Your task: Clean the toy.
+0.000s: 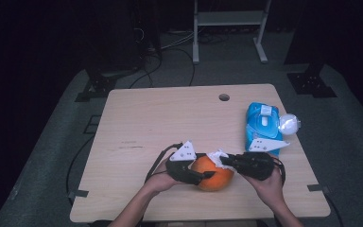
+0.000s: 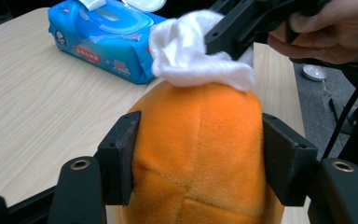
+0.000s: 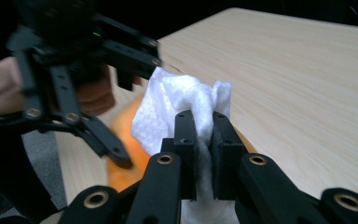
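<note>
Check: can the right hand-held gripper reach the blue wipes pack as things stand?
Probably yes, path-wise: the wipes pack lies just beyond the right hand-held gripper with bare table between. But its jaws are shut on the white wipe, so it couldn't grip.

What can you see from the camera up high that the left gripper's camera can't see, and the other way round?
High view alone: the whole wooden table with its round hole, the dark floor with cables, and both hands, the left gripper among them.

Left gripper view alone: close up, its two black pads pressing the plush seams of the orange pumpkin toy from either side.

Both: the pumpkin toy, the white wipe on top of it, held by the right gripper, and the blue wipes pack behind.
</note>
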Motion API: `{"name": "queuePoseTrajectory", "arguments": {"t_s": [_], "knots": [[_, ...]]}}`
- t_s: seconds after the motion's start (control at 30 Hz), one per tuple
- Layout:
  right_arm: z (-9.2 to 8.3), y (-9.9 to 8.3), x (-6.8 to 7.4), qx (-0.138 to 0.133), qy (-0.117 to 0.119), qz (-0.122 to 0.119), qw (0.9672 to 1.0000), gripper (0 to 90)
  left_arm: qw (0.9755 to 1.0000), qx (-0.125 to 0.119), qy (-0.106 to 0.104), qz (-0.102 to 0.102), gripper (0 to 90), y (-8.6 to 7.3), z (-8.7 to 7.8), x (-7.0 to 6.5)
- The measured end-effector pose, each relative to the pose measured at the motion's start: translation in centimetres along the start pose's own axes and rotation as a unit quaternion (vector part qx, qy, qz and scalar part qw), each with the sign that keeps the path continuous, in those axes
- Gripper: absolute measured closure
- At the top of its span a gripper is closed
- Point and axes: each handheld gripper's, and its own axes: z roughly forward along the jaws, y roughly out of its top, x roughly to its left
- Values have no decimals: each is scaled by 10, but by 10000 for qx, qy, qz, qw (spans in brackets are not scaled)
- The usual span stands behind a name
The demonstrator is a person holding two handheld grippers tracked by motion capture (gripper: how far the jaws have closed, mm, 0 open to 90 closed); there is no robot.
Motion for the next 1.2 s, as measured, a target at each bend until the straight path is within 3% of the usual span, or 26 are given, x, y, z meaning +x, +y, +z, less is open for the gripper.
{"name": "queuePoseTrajectory", "arguments": {"t_s": [0.1,0.2,0.3,0.53,0.6,0.67,0.8,0.87,0.97,1.13,1.2], "knots": [[0,6,8,-105,151,-160,9997,817,10000,-31,46,20,334,1,5,-2],[4,5,10,69,-29,-331,9994,818,9998,-158,81,34,220,-1,7,-1],[4,-1,-1,102,-54,-145,9998,818,9997,-248,69,-59,112,-5,8,3],[-2,-6,-12,93,-161,36,9998,816,9989,-375,-249,-107,92,-17,9,12],[-2,-6,-15,95,-211,36,9997,816,9990,-279,-341,-33,82,-22,11,14],[-4,-7,-18,98,-226,82,9997,816,9988,-245,-419,60,82,-28,14,15],[-4,-9,-21,107,-238,165,9995,816,9986,-346,-398,-92,100,-30,20,15],[-5,-8,-21,97,-258,189,9994,816,9991,-339,-241,-91,229,-28,17,13],[-10,-5,-21,7,-288,166,9994,818,9995,-310,-71,-35,320,-18,12,9],[-14,3,-9,-126,-325,-48,9994,822,9993,-317,37,-219,340,-11,6,9],[-14,6,-2,-173,-267,-154,9994,823,9989,-270,191,-319,340,-8,6,8]]}}
